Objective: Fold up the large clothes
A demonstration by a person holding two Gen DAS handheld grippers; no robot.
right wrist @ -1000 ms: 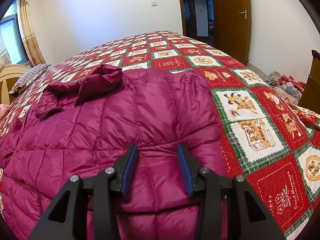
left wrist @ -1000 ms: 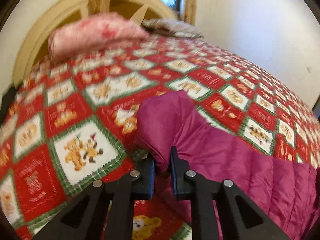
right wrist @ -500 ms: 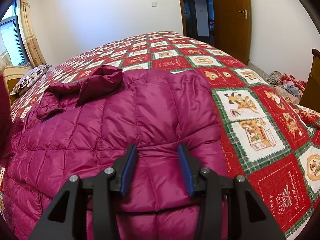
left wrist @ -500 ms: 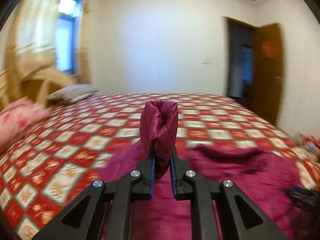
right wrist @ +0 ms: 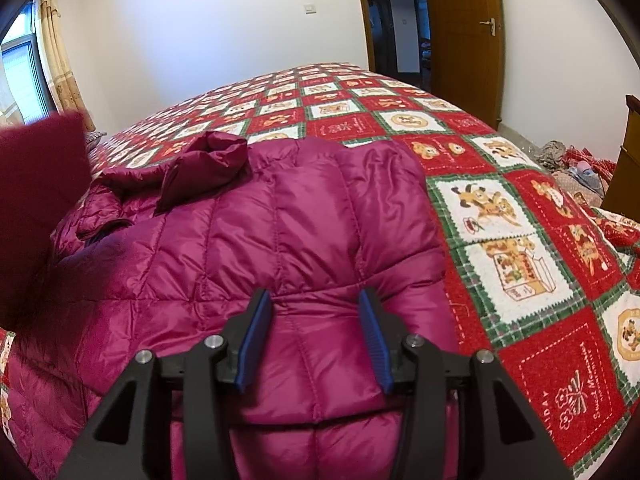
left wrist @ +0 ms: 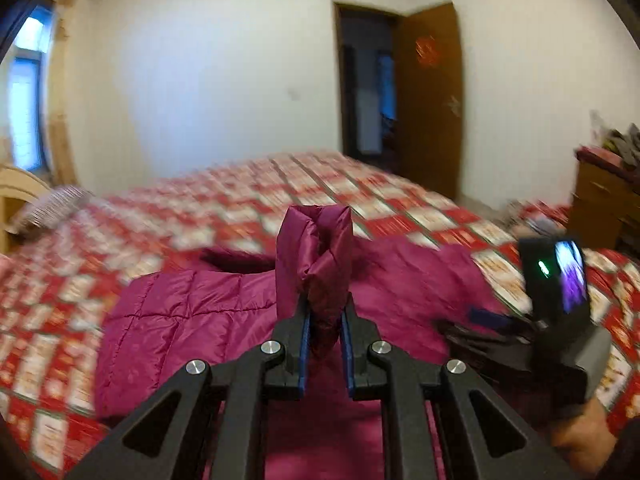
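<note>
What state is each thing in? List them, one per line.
Left gripper: shut on the jacket sleeve, lifted.
Right gripper: open, over the jacket.
Jacket: spread on the bed, one sleeve raised.
Hood: crumpled at the collar.
Door: open.
Quilt: flat on the bed.
</note>
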